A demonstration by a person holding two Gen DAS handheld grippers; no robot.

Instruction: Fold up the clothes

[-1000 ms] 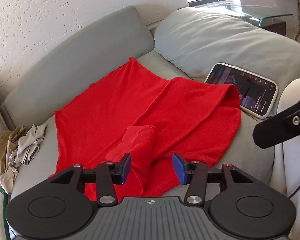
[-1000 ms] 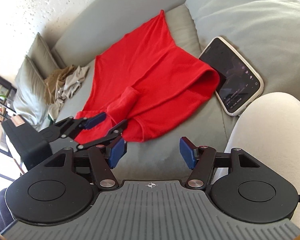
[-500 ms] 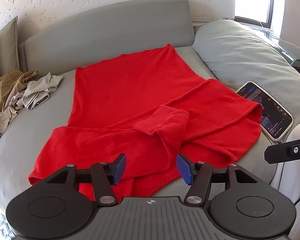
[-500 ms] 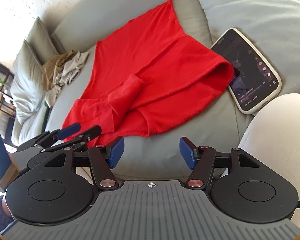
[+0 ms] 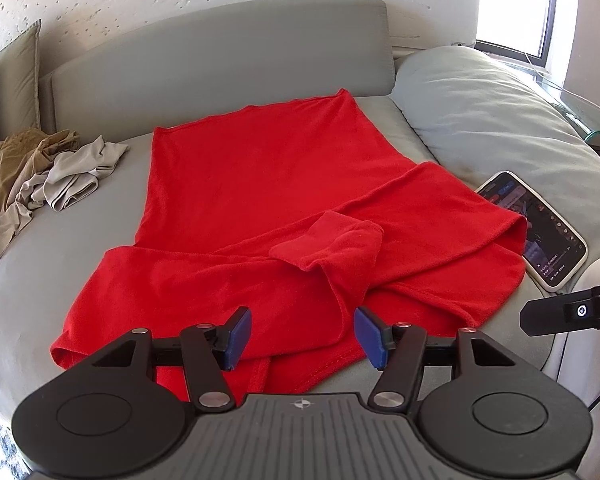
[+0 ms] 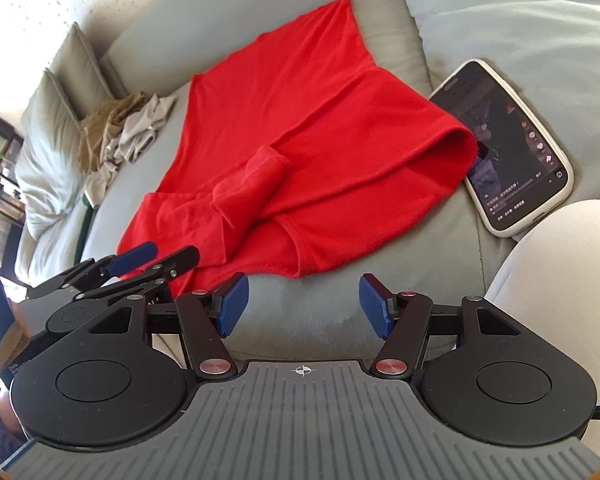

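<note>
The red knit garment [image 5: 260, 200] lies spread on the grey sofa seat [image 5: 80, 220], its far hem near the backrest and both sleeves already folded in across the near part of the body, one cuff lying on top at the middle. The cloth itself looks unchanged over the last second; what has changed is the left gripper's view, which has swung from a slanted look at the sleeve to a squarer one taking in the whole garment. The left gripper [image 5: 302, 334] hangs over the near hem with its blue pads wide apart, grasping nothing. The right gripper [image 6: 302, 306] is just beside the near right edge, over bare cushion, fingers likewise released. That suggests the sleeve fold is done and a lengthwise fold comes next, probably starting from the near hem. A phone in a white case [image 5: 536, 228] lies touching the garment's right fold, and a heap of beige and tan clothes [image 5: 44, 172] waits at the far left.
</note>
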